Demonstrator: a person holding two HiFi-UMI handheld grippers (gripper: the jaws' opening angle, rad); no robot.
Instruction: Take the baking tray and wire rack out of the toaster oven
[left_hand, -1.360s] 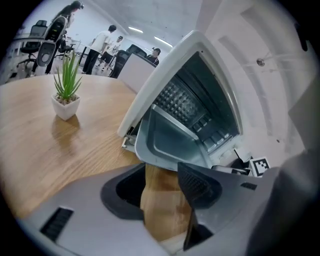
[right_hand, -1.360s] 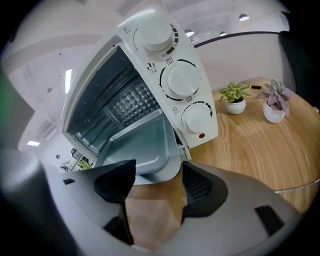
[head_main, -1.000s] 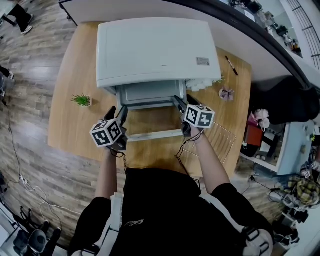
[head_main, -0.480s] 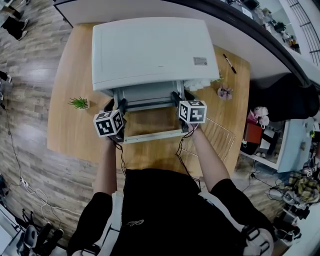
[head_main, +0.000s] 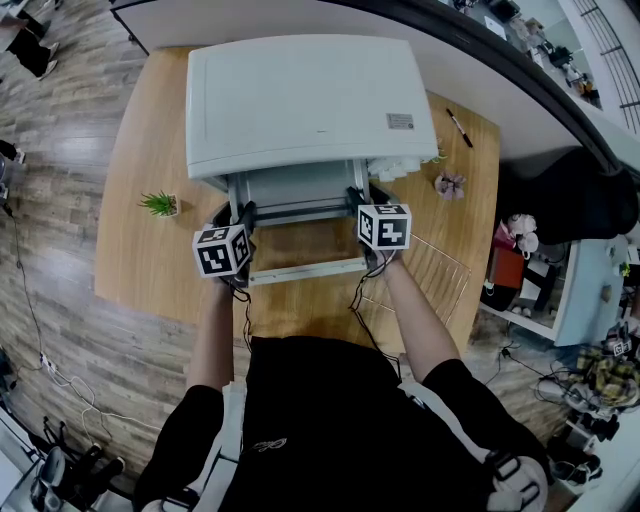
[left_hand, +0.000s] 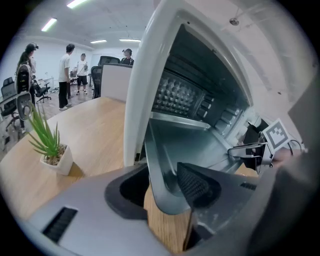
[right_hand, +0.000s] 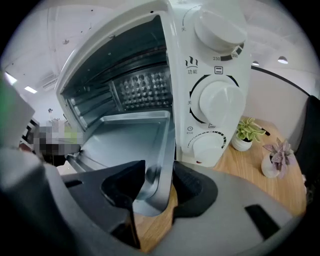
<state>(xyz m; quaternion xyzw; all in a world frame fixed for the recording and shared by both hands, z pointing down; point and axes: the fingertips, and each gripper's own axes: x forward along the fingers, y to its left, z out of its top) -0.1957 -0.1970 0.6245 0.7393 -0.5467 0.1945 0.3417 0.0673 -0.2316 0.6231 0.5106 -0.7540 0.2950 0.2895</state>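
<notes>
The white toaster oven stands on the wooden table with its door folded down. The grey baking tray pokes out of the oven mouth. My left gripper is at its front left corner and my right gripper at its front right corner. In the left gripper view the tray has its corner wall between the closing jaws of the left gripper, pads against it. In the right gripper view the tray has its rim between the closing jaws of the right gripper. The wire rack lies on the table to the right.
A small potted plant stands left of the oven. More small plants and a pen are at its right. The oven's knobs sit just right of my right gripper. People stand far off in the room.
Both grippers have gone forward from beside the open door to the tray's front corners at the oven mouth. Over the last half second they have barely shifted.
</notes>
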